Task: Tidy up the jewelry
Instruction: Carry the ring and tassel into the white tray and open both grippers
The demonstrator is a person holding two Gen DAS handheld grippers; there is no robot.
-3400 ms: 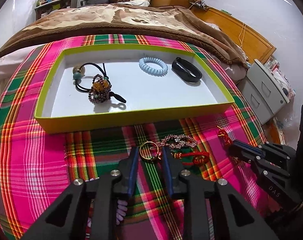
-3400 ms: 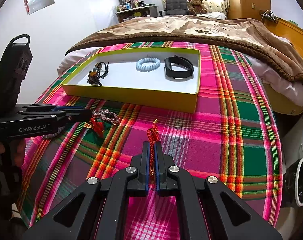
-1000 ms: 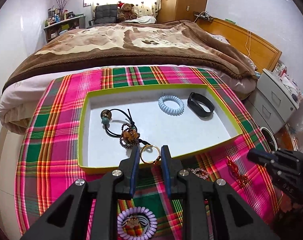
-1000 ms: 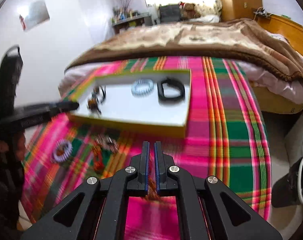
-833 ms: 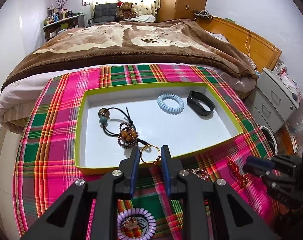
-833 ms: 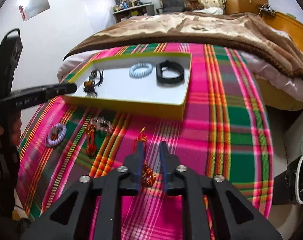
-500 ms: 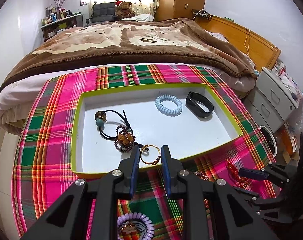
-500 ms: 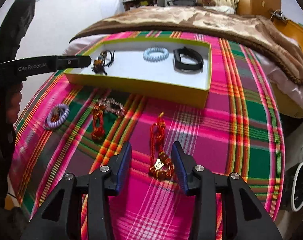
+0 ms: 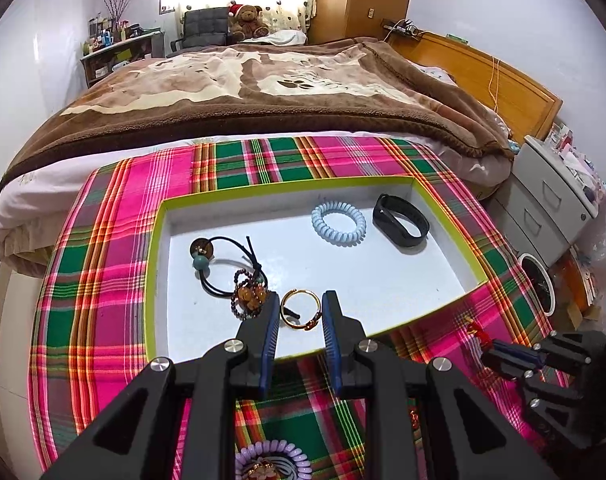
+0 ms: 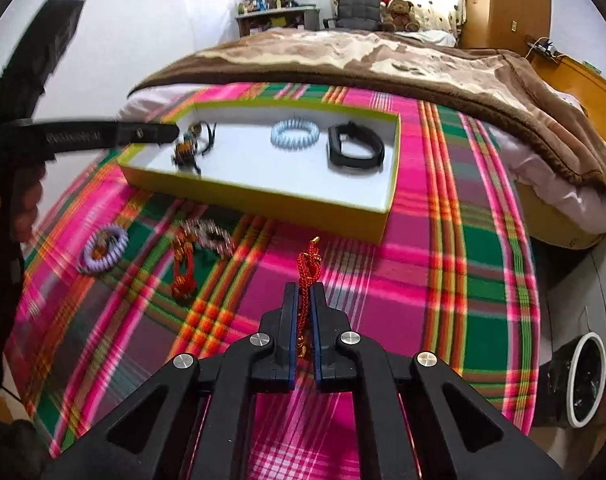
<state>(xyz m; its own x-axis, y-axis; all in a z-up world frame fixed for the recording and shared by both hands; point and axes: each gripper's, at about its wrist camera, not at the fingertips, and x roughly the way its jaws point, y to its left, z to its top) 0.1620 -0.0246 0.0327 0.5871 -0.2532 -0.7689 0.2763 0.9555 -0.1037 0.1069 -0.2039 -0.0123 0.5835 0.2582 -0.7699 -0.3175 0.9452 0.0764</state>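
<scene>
While the left gripper [image 9: 301,316] hangs over the near part of the yellow-rimmed tray [image 9: 447,216], its jaws grip a gold ring [image 9: 300,309] by its two sides, above the white tray floor. Just left of the ring lie a beaded bracelet [image 9: 249,296] and a black hair tie with a teal bead [image 9: 219,258]; farther back are a pale blue coil hair tie [image 9: 338,223] and a black wristband [image 9: 401,220]. The tray sits on a pink and green plaid cloth [image 9: 103,240].

The right gripper [image 10: 302,294] has its jaws clenched on a red cord bracelet [image 10: 309,266], whose knotted end sticks out past the tips above the cloth. Outside the tray on the cloth lie a purple coil hair tie [image 10: 103,249], a rhinestone bracelet [image 10: 209,235] and a second red cord bracelet [image 10: 183,266]. White lettering on the left gripper's side is too blurred to read in the right wrist view.
</scene>
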